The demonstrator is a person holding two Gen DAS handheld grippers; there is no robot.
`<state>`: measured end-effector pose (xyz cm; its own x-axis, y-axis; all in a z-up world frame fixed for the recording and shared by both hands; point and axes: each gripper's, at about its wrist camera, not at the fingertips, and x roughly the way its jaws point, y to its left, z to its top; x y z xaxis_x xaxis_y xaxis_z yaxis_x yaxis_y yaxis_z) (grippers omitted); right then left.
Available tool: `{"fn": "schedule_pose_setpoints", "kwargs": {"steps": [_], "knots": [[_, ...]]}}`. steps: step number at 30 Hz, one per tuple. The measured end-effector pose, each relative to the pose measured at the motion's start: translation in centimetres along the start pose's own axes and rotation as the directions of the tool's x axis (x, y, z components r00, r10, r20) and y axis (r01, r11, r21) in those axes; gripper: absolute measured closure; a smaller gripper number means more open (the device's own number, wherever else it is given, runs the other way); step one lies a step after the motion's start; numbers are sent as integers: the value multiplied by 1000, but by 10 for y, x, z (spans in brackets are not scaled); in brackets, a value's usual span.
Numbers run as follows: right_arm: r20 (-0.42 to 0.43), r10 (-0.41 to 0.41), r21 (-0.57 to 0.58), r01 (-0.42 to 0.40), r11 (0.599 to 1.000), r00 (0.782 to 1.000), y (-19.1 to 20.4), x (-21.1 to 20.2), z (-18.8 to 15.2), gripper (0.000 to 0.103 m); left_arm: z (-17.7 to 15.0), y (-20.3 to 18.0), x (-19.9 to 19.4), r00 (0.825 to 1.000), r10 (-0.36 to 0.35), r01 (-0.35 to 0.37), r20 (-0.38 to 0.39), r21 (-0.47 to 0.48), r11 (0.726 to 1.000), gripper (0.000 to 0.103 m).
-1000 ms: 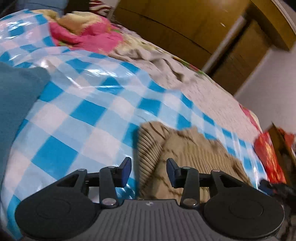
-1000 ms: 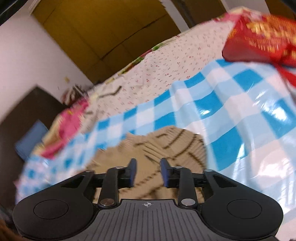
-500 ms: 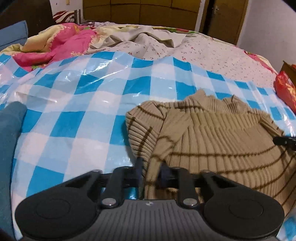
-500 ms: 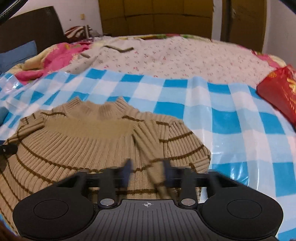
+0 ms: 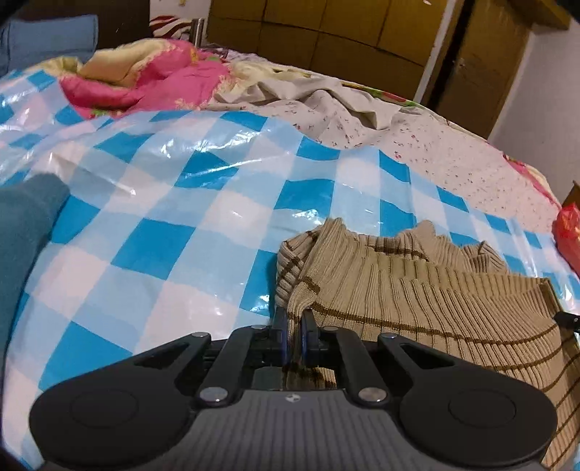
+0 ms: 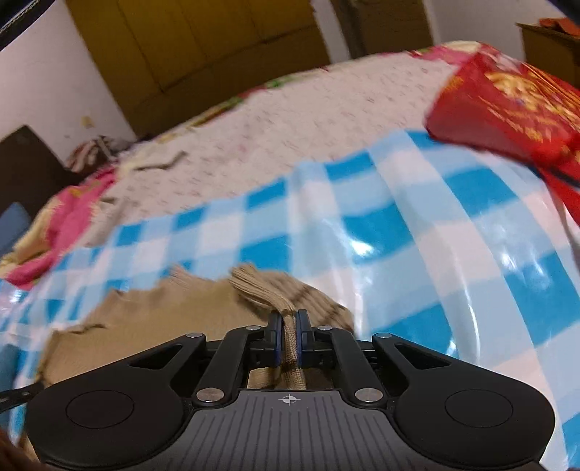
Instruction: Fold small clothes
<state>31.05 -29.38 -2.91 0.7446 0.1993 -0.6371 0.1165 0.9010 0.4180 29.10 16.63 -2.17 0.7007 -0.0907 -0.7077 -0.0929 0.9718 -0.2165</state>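
Note:
A small tan ribbed sweater (image 5: 417, 286) with thin brown stripes lies on the blue-and-white checked plastic sheet (image 5: 188, 203) over the bed. My left gripper (image 5: 293, 322) is shut on the sweater's left edge, where a folded-in sleeve bunches up between the blue pads. In the right wrist view the same sweater (image 6: 174, 308) is blurred. My right gripper (image 6: 289, 319) is shut on a gathered ridge of the knit at its right side, and the fabric runs back between the fingers. The sweater's near hem is hidden under both grippers.
A teal cloth (image 5: 25, 224) lies at the left edge of the sheet. A pink and cream quilt (image 5: 145, 79) and a floral bedsheet (image 5: 417, 141) fill the far side. A red printed bag (image 6: 507, 105) sits at the right. Wooden wardrobes (image 5: 326, 32) stand behind.
Both grippers went from open to shut, each pinching an edge of the sweater. Both views tilted and shifted, and the right view is motion-blurred now.

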Motion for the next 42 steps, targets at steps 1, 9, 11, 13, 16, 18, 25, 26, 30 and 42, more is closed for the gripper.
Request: {"fn": "schedule_pose_setpoints", "kwargs": {"steps": [1,9,11,13,16,18,25,26,30,42], "knots": [[-5,7,17,-7,1000,1000,-4,1,-2,99,2,1,-2,1000,-6,6,6,-6,1000,83],[37,-40,7,40,999,999,-6,-2,9,101,4,-3,4,999,35,-35,16,28,999,81],[-1,-90,-30,90,996,996,-5,3,4,96,1,-3,0,999,50,-51,20,35,998,76],[22,-72,-13,72,997,997,-9,-9,-2,93,1,2,-12,999,30,-30,35,5,1000,76],[52,-36,2,36,999,998,-17,-39,-11,91,1,8,-34,997,36,-35,69,-8,999,76],[49,4,9,-5,1000,999,-21,-63,-23,90,-3,11,-52,995,37,-37,94,-5,999,75],[-69,109,27,-108,994,992,-27,-96,-81,53,-53,-3,-76,996,-77,75,35,63,995,63],[-91,109,23,-107,994,990,-26,-90,-86,53,-60,-7,-70,998,-68,67,11,81,995,63],[-145,117,44,-112,993,982,-23,-65,-96,51,-75,-2,-47,999,-28,31,-43,72,997,60],[-209,178,85,-164,983,961,-35,-67,-102,90,-81,-5,-52,993,-21,33,-115,104,994,61]]}}
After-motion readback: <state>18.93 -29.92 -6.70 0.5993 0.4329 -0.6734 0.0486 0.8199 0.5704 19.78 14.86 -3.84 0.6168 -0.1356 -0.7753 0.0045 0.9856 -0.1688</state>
